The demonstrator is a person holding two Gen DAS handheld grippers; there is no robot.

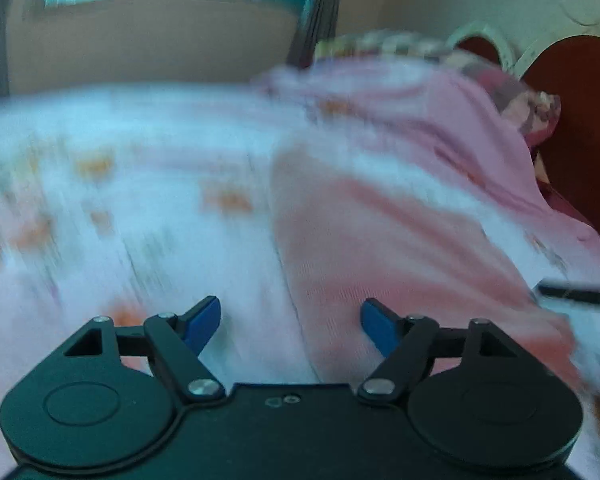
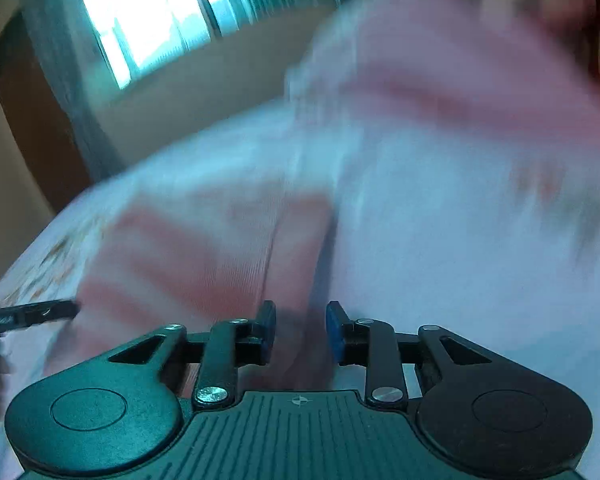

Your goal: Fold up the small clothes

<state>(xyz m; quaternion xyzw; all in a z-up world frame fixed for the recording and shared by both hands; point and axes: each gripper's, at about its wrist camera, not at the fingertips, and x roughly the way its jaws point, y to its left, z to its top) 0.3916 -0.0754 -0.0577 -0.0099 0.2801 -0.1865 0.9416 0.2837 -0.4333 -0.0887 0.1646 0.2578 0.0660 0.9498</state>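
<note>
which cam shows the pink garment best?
Left wrist: the pink garment lies spread ahead of the open left gripper, edges traceable despite blur. Right wrist shows only a smeared part, though cloth sits between the right gripper fingers.

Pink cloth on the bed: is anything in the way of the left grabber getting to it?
Nothing visible. The open left gripper hangs right over the pink cloth's edge on the bedsheet, though the picture is blurry.

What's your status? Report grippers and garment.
Left gripper open, empty. Right gripper partly closed around pink ribbed garment. Frames blurred; no obstruction seen.
</note>
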